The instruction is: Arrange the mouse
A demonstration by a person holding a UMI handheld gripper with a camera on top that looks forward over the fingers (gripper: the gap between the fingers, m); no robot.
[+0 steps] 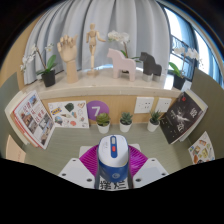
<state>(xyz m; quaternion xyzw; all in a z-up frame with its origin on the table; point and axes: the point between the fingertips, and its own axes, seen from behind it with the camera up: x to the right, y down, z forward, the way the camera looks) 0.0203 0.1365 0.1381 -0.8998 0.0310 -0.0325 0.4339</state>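
Note:
A white and blue mouse [112, 158] with an orange-red wheel button lies lengthwise between my fingers, its nose pointing away from me. My gripper [112, 166] is shut on it: the left magenta pad [89, 160] and the right magenta pad [136, 161] press against its two sides. The mouse's rear end carries a label with dark characters and sits low between the white finger bodies. Whether it rests on the grey tabletop [60, 155] or hangs just above it cannot be told.
Beyond the fingers stand three small potted plants [126, 120], a purple card [95, 111] and leaning picture cards [33, 118]. A shelf [100, 84] above holds a wooden hand [67, 52], a wooden mannequin [92, 45], a pink horse [123, 66] and orchids.

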